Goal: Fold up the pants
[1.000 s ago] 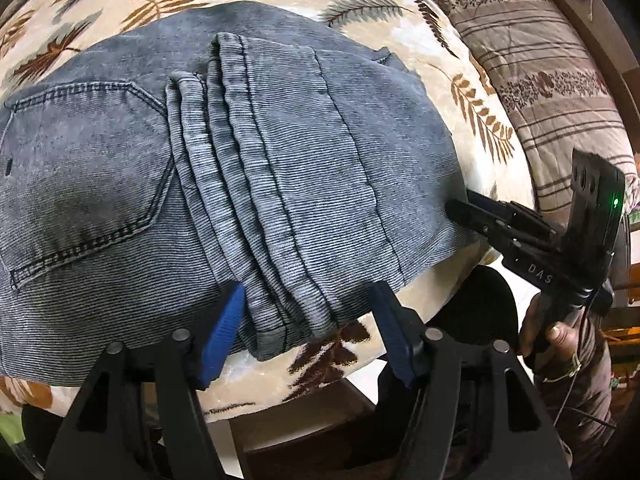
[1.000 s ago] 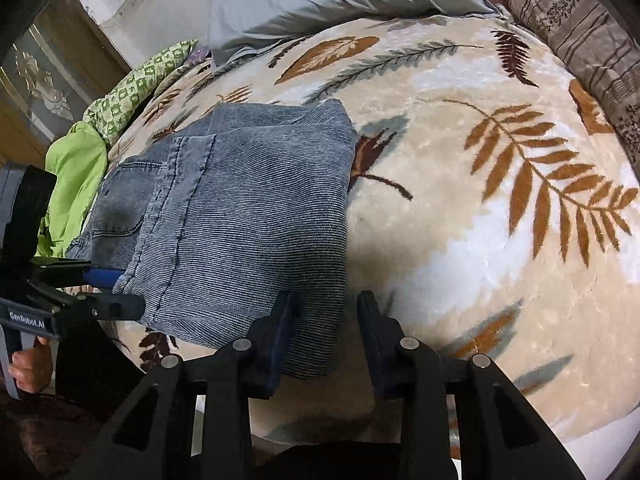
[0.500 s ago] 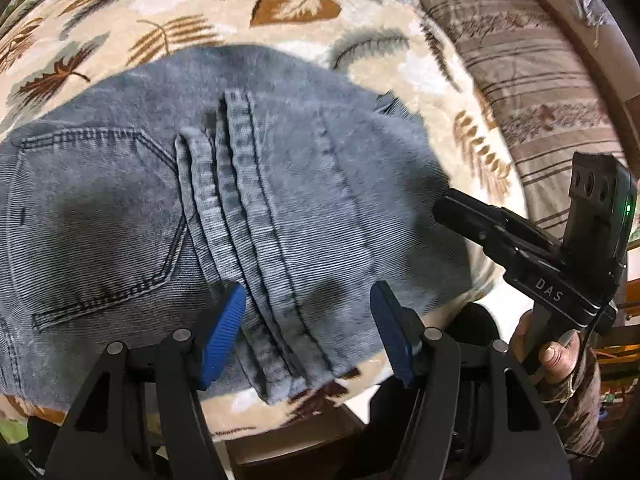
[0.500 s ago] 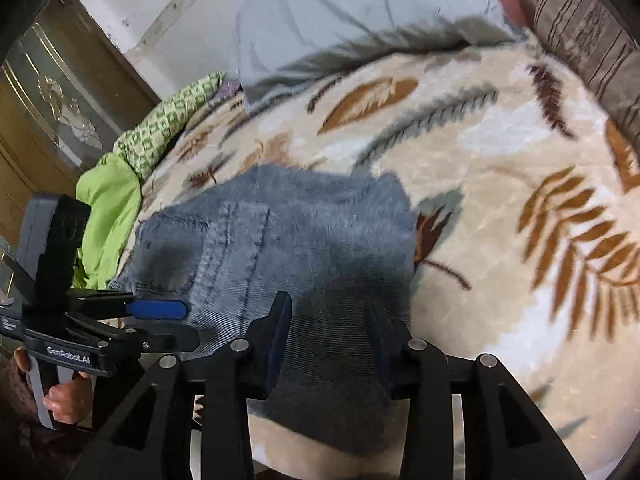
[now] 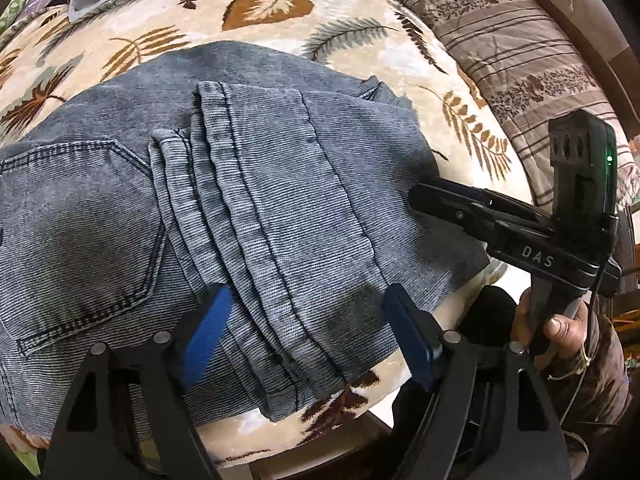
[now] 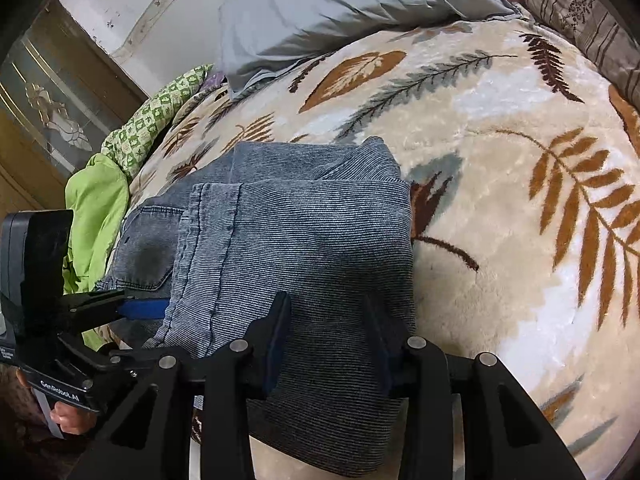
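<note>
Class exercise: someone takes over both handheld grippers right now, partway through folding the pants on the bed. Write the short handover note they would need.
Left gripper: open, fingers straddling the hem end of the pants, not clamped.
Right gripper: open, over the near folded corner, holding nothing.
Pants: grey-blue, lying at the near edge of the leaf-print blanket, legs folded back over the seat, back pocket showing.
Done: at least one fold.
Left: probably one more fold to make it compact, then smooth; part overhangs the bed edge.
</note>
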Available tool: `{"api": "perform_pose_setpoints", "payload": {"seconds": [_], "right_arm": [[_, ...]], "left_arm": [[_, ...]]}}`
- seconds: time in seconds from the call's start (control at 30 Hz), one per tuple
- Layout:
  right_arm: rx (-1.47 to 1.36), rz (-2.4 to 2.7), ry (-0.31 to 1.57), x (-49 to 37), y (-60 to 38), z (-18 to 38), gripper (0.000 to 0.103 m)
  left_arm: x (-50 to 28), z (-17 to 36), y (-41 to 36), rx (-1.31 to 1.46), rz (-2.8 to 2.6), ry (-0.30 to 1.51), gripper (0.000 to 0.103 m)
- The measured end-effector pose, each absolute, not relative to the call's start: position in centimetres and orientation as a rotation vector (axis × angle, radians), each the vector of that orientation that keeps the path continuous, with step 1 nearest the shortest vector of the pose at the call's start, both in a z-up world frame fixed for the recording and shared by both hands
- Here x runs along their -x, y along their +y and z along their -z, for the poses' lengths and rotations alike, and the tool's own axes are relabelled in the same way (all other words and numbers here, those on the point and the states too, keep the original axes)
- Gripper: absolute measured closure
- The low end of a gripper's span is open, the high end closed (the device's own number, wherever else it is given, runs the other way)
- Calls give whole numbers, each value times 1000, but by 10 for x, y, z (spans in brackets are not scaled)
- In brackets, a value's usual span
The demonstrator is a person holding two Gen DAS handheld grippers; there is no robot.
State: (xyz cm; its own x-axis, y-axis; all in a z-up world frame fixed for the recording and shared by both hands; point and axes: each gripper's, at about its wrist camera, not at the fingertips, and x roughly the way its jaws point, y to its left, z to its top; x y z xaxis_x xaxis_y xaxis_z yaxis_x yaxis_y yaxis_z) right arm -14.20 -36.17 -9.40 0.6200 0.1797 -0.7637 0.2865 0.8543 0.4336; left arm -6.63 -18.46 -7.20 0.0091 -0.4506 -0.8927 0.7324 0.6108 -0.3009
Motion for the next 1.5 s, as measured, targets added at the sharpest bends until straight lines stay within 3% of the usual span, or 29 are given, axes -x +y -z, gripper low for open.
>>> {"api": "perform_pose_setpoints", "payload": {"seconds": [0.1, 0.23, 0.6, 0.77, 1.13, 1.5], "right_arm": [[-568, 102, 922, 139, -358, 91, 62], [-519, 130, 939, 130, -333, 76, 44], [-114, -134, 1021, 64, -160, 44, 42], [40, -229, 1026, 43, -90, 37, 34], [222, -284, 1064, 8, 8, 55, 30], [393, -182, 1039, -5, 42, 79, 20]], "left_arm": [[59, 68, -173, -238, 930, 1287, 25], [37, 57, -135, -156, 867, 1272, 25], [-63, 43, 32, 181, 665, 1289, 25], [-95, 54, 86, 249, 602, 1318, 25], [-134, 79, 100, 231, 633, 1404, 25], [-177, 91, 79, 244, 699, 1457, 21]]}}
